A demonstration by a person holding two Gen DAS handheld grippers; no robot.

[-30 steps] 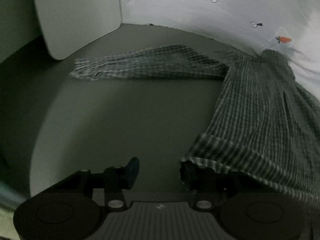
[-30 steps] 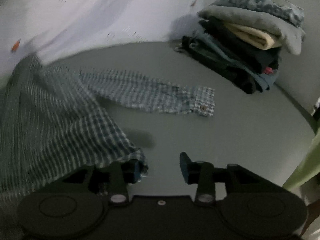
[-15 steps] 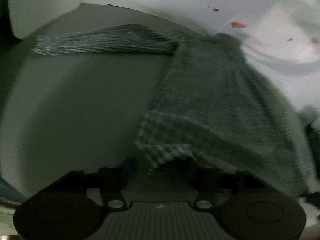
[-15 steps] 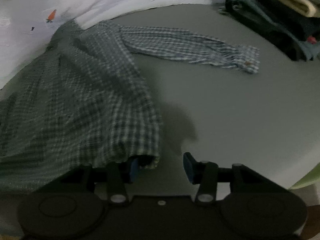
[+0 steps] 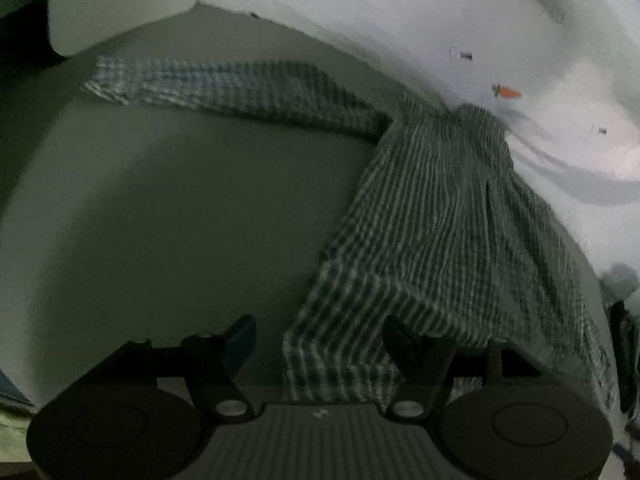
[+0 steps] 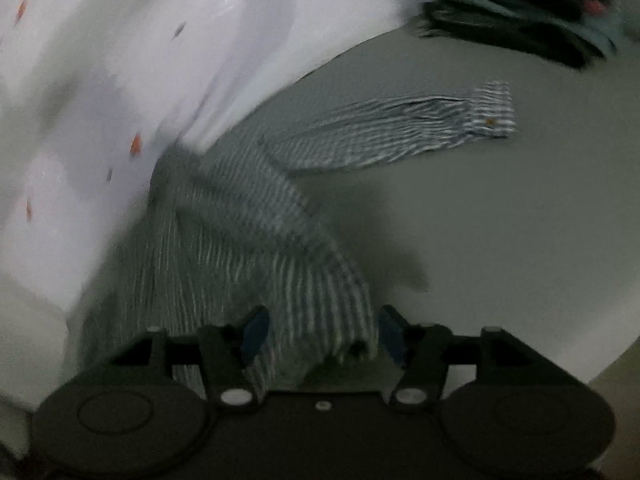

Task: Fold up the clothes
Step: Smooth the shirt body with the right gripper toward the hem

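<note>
With my left gripper (image 5: 318, 336) and right gripper (image 6: 320, 330) both spread wide around the checked shirt (image 5: 436, 216) hem, I should close evenly on both corners.

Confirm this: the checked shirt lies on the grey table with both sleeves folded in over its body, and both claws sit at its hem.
Not quite. The checked shirt has both sleeves spread outward on the grey table, as each wrist view shows. The left claw and right claw do sit at its hem.
</note>
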